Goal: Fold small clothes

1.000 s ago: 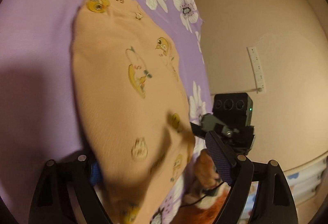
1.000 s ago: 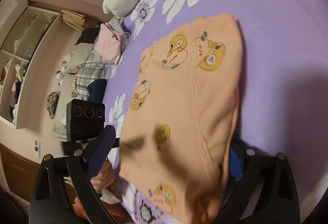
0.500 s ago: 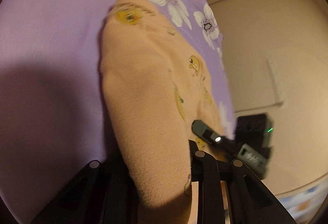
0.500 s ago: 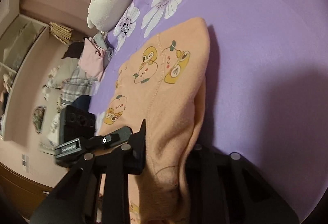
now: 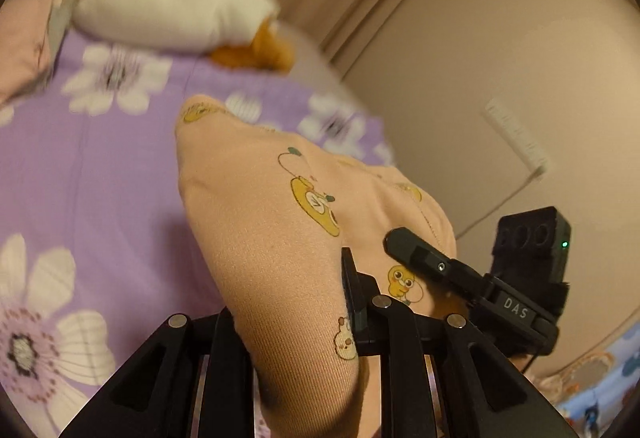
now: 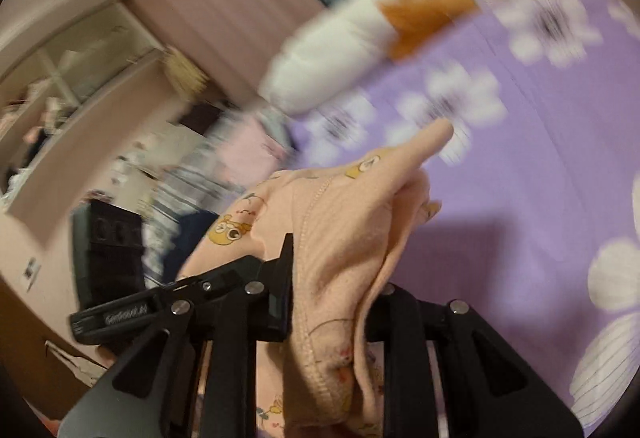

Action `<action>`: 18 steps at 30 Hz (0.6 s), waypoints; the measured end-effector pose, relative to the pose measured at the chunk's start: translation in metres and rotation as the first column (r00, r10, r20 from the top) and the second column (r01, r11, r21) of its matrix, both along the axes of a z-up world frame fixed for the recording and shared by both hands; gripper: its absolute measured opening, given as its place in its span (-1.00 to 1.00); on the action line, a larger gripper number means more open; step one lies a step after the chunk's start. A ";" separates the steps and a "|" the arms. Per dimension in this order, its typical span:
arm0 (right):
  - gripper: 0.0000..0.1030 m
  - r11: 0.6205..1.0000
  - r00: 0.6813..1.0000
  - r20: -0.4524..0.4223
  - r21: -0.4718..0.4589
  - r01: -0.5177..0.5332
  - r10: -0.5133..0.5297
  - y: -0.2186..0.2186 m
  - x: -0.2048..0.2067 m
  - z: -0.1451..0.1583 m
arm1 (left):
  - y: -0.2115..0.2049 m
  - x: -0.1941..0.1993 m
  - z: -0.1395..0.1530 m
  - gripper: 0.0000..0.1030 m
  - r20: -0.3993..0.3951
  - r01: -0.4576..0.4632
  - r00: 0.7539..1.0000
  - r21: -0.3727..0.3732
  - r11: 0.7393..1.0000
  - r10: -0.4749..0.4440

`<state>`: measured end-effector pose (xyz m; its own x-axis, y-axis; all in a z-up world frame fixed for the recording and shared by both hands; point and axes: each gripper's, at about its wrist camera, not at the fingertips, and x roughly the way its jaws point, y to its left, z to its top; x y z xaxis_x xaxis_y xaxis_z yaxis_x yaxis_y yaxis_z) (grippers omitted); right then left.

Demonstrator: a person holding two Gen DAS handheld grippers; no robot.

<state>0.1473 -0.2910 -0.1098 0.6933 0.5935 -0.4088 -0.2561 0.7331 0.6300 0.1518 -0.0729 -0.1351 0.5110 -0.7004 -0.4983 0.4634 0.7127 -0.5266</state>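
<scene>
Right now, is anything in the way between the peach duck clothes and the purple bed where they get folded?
Nothing visible is. Both grippers, left gripper and right gripper, pinch the peach garment above bare purple sheet. The white plush toy lies farther off, near the curtain.

The peach knit garment [image 5: 256, 222] carries yellow cartoon chicks. The purple bedsheet [image 5: 120, 197] shows white daisies. A white plush toy [image 5: 168, 17] has an orange part.
</scene>
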 end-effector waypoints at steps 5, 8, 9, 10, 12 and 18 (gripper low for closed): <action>-0.57 0.998 0.996 0.076 -0.049 -0.045 0.049 0.030 -0.012 0.040 | 0.006 -0.011 0.024 -0.64 0.073 -0.046 0.996 0.049 0.998 0.042; -0.57 0.995 0.995 0.076 -0.082 -0.059 0.065 0.048 -0.012 0.044 | 0.015 -0.016 0.025 -0.64 0.085 -0.068 0.994 0.062 0.996 0.062; -0.57 0.994 0.995 0.075 -0.090 -0.059 0.066 0.053 -0.010 0.044 | 0.018 -0.016 0.024 -0.64 0.084 -0.074 0.994 0.064 0.995 0.069; -0.57 0.994 0.995 0.073 -0.087 -0.062 0.068 0.057 -0.009 0.043 | 0.020 -0.014 0.023 -0.64 0.080 -0.078 0.994 0.063 0.995 0.073; -0.57 0.995 0.996 0.060 -0.076 -0.067 0.072 0.060 -0.007 0.040 | 0.022 -0.007 0.020 -0.64 0.065 -0.081 0.995 0.061 0.995 0.077; -0.56 0.994 0.997 0.024 -0.080 -0.070 0.073 0.072 -0.002 0.033 | 0.035 -0.001 0.015 -0.64 0.058 -0.081 0.995 0.077 0.994 0.077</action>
<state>0.1453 -0.2186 -0.0771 0.6617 0.6085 -0.4380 -0.3258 0.7595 0.5631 0.1508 -0.0382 -0.1206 0.5913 -0.6165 -0.5200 0.4306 0.7865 -0.4428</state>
